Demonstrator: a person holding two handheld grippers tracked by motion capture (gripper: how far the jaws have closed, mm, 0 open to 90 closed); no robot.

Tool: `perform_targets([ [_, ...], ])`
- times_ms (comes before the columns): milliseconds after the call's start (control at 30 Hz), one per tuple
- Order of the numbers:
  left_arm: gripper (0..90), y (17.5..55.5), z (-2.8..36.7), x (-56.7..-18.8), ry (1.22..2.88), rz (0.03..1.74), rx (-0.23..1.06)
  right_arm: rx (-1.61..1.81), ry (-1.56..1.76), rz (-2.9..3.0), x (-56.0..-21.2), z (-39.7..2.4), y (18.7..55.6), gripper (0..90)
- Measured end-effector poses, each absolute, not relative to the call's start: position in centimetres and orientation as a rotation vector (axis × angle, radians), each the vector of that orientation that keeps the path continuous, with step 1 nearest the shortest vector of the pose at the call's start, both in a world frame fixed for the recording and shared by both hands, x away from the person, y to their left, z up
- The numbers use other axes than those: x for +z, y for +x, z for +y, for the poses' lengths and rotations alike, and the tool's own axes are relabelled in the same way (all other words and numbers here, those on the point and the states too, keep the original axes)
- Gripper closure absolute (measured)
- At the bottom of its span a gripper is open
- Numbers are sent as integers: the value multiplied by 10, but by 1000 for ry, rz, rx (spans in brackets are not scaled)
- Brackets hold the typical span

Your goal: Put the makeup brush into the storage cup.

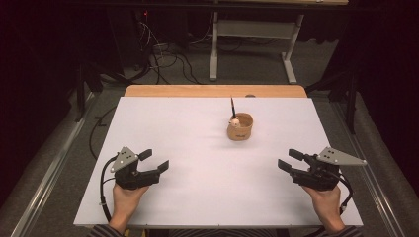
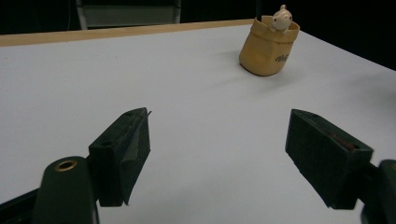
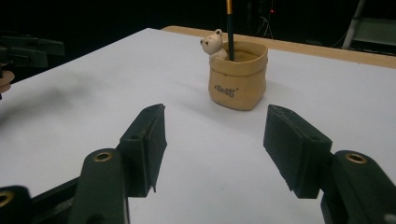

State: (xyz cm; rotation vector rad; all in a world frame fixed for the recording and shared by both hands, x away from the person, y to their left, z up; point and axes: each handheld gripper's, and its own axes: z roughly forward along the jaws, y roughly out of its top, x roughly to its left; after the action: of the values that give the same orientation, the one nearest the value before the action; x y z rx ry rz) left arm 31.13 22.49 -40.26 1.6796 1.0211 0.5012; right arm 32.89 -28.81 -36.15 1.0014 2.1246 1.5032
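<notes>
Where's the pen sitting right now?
The pen stands upright in the tan bear pot, right of centre on the white table in the high view, beyond both grippers.

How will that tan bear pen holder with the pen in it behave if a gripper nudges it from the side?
The pen holder looks squat with a broad base, so it would probably slide rather than tip. Its glossy, moulded look suggests ceramic: likely stiff, fairly heavy, perhaps chippable. The pen stands loosely inside and would likely rattle or lean.
</notes>
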Motion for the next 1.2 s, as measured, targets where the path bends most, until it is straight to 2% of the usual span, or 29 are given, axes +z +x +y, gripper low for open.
perform_targets([
  [1200,225,312,224,-402,1677,1013,498,1430,1070,2120,-393,-294,328,403],
])
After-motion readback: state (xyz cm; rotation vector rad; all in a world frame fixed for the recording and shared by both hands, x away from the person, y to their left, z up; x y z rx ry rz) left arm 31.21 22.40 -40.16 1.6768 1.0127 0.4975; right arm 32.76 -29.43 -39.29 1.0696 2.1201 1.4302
